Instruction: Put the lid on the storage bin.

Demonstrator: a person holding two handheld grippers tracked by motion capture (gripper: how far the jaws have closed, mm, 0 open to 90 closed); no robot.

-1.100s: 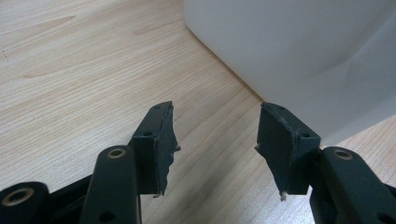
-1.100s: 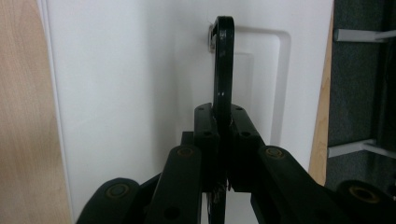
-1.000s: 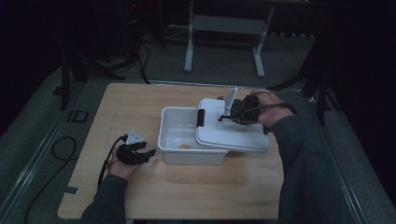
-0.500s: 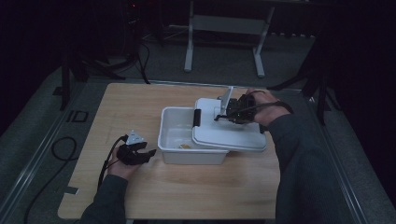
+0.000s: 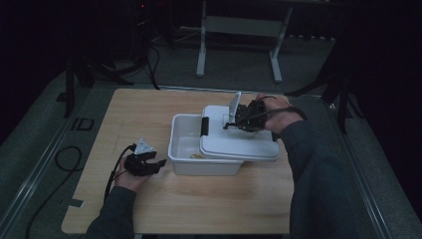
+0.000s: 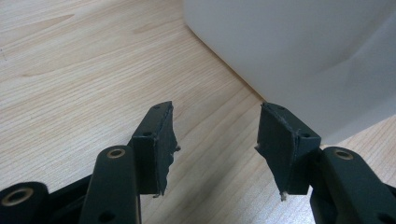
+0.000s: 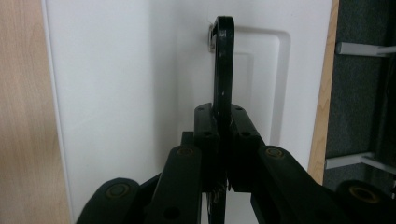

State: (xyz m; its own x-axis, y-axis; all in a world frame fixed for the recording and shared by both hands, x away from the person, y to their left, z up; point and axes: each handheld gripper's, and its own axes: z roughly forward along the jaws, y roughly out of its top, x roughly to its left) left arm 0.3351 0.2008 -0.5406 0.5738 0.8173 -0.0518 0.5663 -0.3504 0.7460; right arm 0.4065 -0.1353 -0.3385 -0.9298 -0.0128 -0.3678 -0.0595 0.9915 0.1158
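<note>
A white bin [image 5: 185,142] stands in the middle of the wooden table [image 5: 144,107]. Its white lid [image 5: 239,142] lies across the bin's right part, leaving the left part uncovered. My right gripper [image 5: 230,123] is shut on the lid's black handle [image 7: 223,60], which stands upright out of a recess in the lid [image 7: 126,93]; the pads of the gripper [image 7: 222,114] press on both of its sides. My left gripper [image 5: 156,165] rests on the table just left of the bin. It [image 6: 215,135] is open with only bare wood between its jaws, and the bin wall [image 6: 299,51] is close ahead.
A black latch [image 5: 204,125] sits at the lid's left end. Something small and yellowish [image 5: 196,156] lies inside the bin. A metal stand [image 5: 239,30] and cables [image 5: 64,159] are on the floor beyond and left of the table.
The lid and my right gripper have shifted slightly to the left over the bin. The left gripper has stayed put.
</note>
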